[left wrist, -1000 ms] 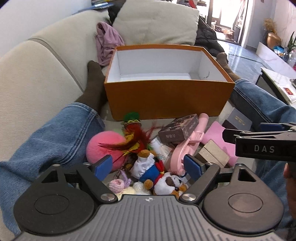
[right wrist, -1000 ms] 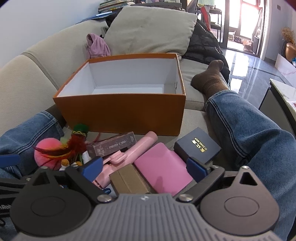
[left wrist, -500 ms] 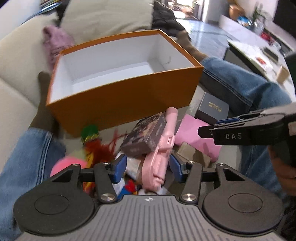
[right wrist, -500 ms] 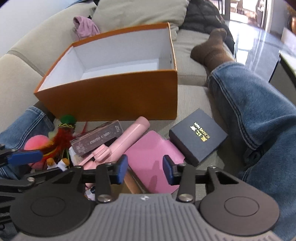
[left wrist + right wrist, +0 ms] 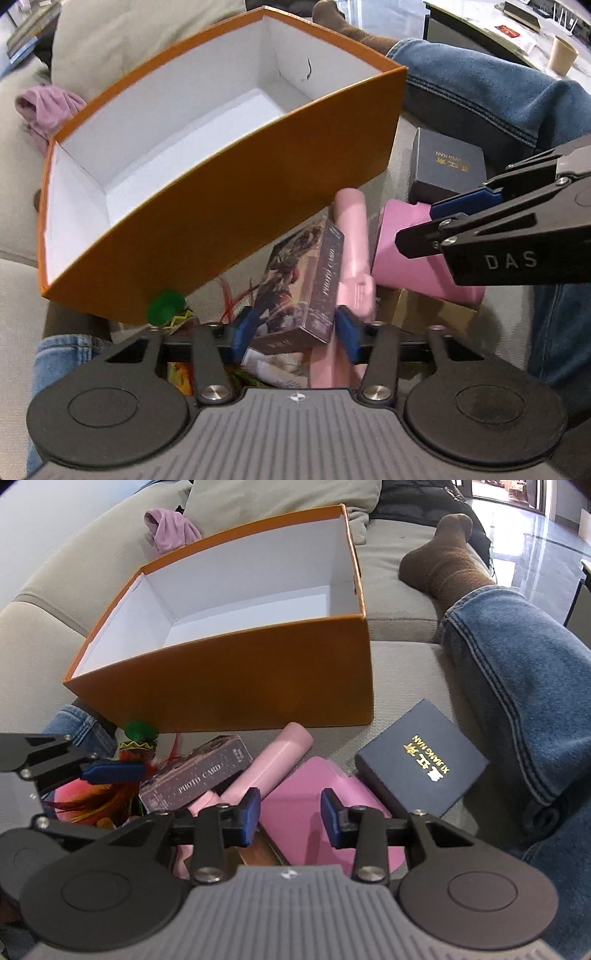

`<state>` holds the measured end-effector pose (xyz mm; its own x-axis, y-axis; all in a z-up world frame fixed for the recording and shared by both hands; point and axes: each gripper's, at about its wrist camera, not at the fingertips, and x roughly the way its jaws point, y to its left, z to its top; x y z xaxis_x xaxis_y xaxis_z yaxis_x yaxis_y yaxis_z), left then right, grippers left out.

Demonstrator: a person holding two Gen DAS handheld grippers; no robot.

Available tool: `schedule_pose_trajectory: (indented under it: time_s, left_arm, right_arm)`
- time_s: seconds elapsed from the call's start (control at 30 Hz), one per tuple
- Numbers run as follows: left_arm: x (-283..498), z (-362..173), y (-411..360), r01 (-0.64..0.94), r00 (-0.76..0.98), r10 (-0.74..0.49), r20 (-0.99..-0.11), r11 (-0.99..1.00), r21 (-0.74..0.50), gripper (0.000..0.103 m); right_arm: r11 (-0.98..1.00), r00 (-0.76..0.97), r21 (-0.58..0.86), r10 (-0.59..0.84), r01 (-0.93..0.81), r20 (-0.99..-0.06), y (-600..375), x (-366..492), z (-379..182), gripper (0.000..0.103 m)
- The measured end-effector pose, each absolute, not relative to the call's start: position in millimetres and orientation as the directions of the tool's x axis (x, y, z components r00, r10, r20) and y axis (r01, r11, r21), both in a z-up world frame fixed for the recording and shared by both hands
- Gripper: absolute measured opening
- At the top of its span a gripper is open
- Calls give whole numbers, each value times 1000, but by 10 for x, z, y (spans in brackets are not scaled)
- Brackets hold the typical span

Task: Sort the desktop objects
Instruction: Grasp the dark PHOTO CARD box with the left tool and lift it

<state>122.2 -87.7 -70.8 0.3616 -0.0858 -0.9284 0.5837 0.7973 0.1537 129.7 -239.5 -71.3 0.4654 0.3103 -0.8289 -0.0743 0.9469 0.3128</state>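
Your left gripper (image 5: 295,328) fingers, just closing, bracket the photo card box (image 5: 306,284); the right gripper (image 5: 290,821) hovers part-open over the pink case (image 5: 310,812). Next: clamp, lift toward the orange box (image 5: 258,206).

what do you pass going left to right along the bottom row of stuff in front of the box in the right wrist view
red feathered toy with green pompom → dark photo card box → pale pink cylinder-handled gadget → flat pink rectangular case → navy blue gift box with gold lettering
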Motion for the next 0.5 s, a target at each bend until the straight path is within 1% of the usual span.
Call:
schedule_pose_trajectory:
  time_s: [0.03,0.2,0.37,0.5]
  left_arm:
    - [1236,-697,-855,583,355,-93,-930,800,142,51]
    - [1354,-581,-744,559,349,-129,-928,824,96,37]
    - [1507,-654,-782,561,332,-91,-939,819,119,33]
    - [1607,-790,-824,562,301,-97,-949,822,95,32]
  right_arm:
    - [943,461,324,323,-78,-827,-2403,1306,-725,39]
    - [926,433,367,369,-93,-822,-2383,1354,-767,39]
    - [916,415,392,392,-89,-821,-2386,1391,-803,39]
    - [893,384,443,436,-76,-814,-2391,1411,-848,39]
